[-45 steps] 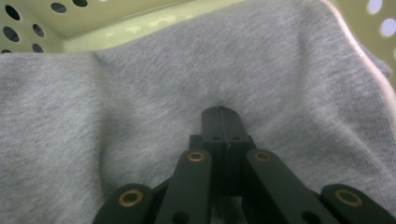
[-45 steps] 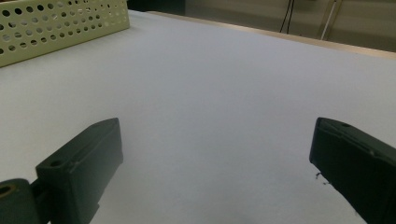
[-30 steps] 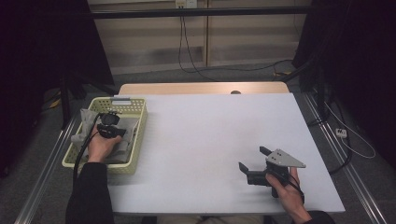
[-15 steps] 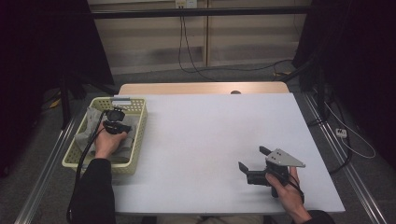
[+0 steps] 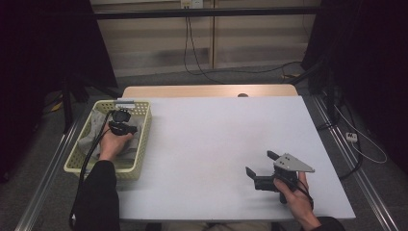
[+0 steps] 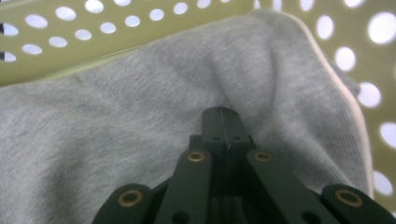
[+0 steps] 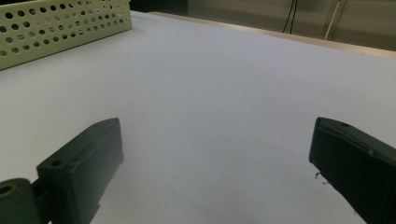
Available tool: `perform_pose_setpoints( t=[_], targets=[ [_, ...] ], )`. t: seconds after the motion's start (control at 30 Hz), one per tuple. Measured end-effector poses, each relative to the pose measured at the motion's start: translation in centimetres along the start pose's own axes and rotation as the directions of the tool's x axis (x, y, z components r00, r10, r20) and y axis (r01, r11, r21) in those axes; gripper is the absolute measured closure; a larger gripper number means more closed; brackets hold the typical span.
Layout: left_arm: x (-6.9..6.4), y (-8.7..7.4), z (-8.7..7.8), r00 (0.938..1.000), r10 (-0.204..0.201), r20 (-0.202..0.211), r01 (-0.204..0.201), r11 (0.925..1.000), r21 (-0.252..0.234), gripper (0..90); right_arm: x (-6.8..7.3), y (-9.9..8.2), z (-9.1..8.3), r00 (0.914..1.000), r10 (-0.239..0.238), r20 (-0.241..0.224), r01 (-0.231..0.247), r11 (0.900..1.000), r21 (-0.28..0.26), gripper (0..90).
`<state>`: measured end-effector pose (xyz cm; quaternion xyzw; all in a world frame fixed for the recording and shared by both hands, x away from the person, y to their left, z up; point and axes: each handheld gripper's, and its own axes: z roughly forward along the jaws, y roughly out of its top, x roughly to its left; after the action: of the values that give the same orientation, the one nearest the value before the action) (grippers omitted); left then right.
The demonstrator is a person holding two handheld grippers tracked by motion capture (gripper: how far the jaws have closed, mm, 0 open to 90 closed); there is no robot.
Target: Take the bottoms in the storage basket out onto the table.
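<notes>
Grey fleece cloth (image 6: 116, 140) in the yellow-green perforated basket (image 5: 140, 144) at the table's left is pinched by the left gripper (image 6: 220, 122), jaws together on a fold. Lifting it out looks next; the right gripper (image 5: 261, 168) rests near right, jaws apart and empty

Bright white table (image 5: 211, 144), dark surroundings, soft shadows, close gripper views blurred

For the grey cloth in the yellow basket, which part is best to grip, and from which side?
Probably from above, on a raised fold of the grey cloth. It lies crumpled inside the basket, whose walls block the sides. The left gripper has its jaws shut at such a fold; whether they pinch fabric is unclear.
</notes>
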<state>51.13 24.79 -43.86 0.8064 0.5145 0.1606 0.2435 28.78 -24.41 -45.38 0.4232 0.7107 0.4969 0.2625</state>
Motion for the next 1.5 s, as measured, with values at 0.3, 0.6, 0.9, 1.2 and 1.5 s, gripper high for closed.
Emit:
perform_pose_setpoints(
  t=[0.3, 0.6, 0.9, 1.2, 1.5],
  targets=[
    [-0.1, -0.1, -1.1, 0.9998, 0.02, 0.009, -0.019, 0.9998, -0.011, 87.5, -0.1, 0.0, -0.1, 1.0, 0.002, 0.002, -0.002, 1.0, -0.002, 2.8],
    [0.5, -0.5, -2.7, 0.9996, 0.019, 0.023, -0.016, 0.9956, -0.092, 80.2, 0.0, 0.0, -0.1, 1.0, 0.003, 0.001, -0.003, 1.0, 0.0, 2.7],
    [0.7, -1.0, -4.1, 0.9995, 0.013, 0.028, -0.01, 0.9944, -0.105, 56.1, 0.0, 0.0, -0.1, 1.0, 0.004, -0.003, -0.004, 1.0, -0.002, 2.7],
    [0.4, -1.0, -5.1, 0.9992, 0.033, -0.021, -0.037, 0.9837, -0.176, 18.9, -0.1, 0.0, -0.1, 1.0, 0.006, -0.008, -0.006, 1.0, -0.003, 2.7],
    [-0.2, -1.3, -6.0, 0.9953, 0.097, 0.004, -0.093, 0.9654, -0.243, 7.8, -0.1, 0.0, -0.1, 0.9998, 0.012, -0.017, -0.012, 0.9999, -0.005, 2.7]
  ],
)
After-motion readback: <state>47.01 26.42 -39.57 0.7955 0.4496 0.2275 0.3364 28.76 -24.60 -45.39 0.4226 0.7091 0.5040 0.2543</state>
